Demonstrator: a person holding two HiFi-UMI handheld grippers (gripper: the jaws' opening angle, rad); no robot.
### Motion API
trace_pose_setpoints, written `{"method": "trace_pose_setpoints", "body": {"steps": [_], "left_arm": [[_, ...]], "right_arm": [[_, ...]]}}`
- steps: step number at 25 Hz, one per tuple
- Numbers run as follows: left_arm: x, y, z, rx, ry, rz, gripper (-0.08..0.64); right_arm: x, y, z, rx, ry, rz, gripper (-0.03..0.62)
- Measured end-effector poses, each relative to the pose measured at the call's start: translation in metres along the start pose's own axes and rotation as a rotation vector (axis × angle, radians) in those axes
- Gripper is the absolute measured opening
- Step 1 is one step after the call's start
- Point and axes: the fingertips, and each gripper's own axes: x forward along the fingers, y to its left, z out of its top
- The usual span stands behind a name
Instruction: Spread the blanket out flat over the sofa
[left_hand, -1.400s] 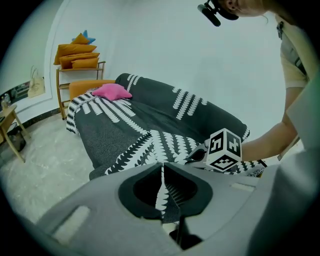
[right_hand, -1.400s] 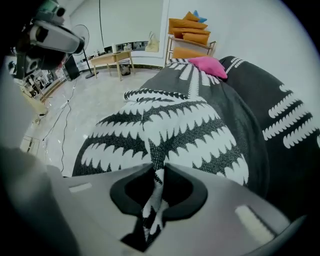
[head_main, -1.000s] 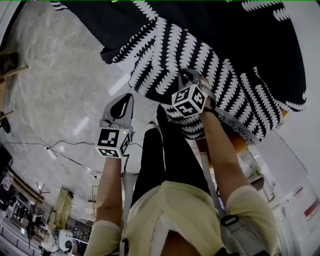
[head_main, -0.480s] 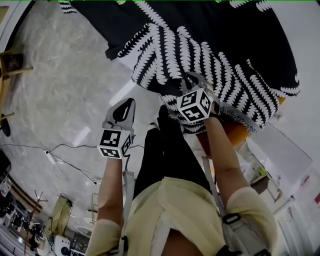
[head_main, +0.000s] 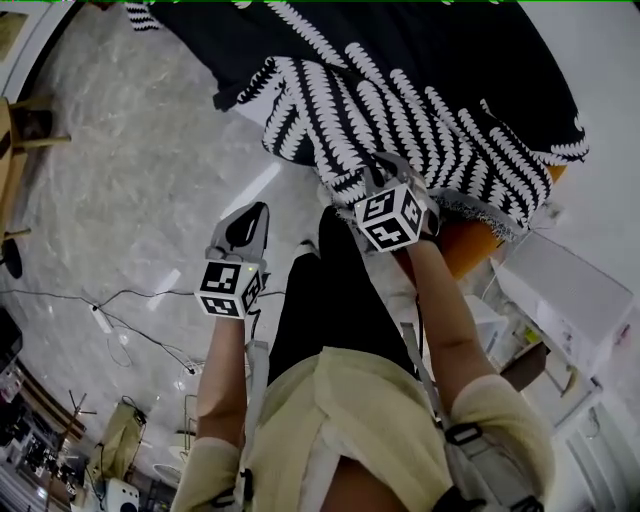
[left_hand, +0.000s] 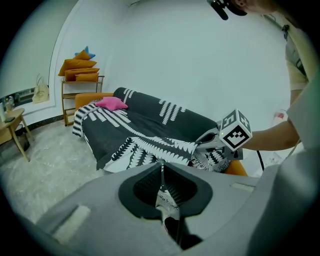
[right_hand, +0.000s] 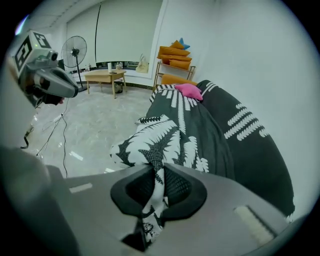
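Right gripper (right_hand: 153, 175) jaws pinched narrow on a bunched blanket (right_hand: 167, 132) edge. Left gripper (left_hand: 161, 172) jaws closed, apparently empty. Beyond the jaws, the rest drapes the sofa (head_main: 468, 243). Likely soft, light, floppy: take it at the hem corners.

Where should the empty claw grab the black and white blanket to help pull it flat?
Probably the loose corner of the folded-over flap of the blanket, hanging at the front of the sofa, away from where the right claw pinches. Bring the left claw in from the floor side: that edge hangs free there, so the claw can close around it.
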Motion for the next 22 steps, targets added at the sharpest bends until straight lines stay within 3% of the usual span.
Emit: {"method": "trace_pose_setpoints", "body": {"steps": [7,22], "left_arm": [[-0.034,-0.011,-0.007,0.046,-0.017,-0.023,0.020],[-0.082,-0.030,-0.053,0.058,-0.030,-0.117,0.020]], "right_arm": [[-0.028,0.021,-0.014,0.010,0.004,-0.035,0.034],[-0.090,0.082,-0.046,0.006,0.038,-0.089,0.034]]}}
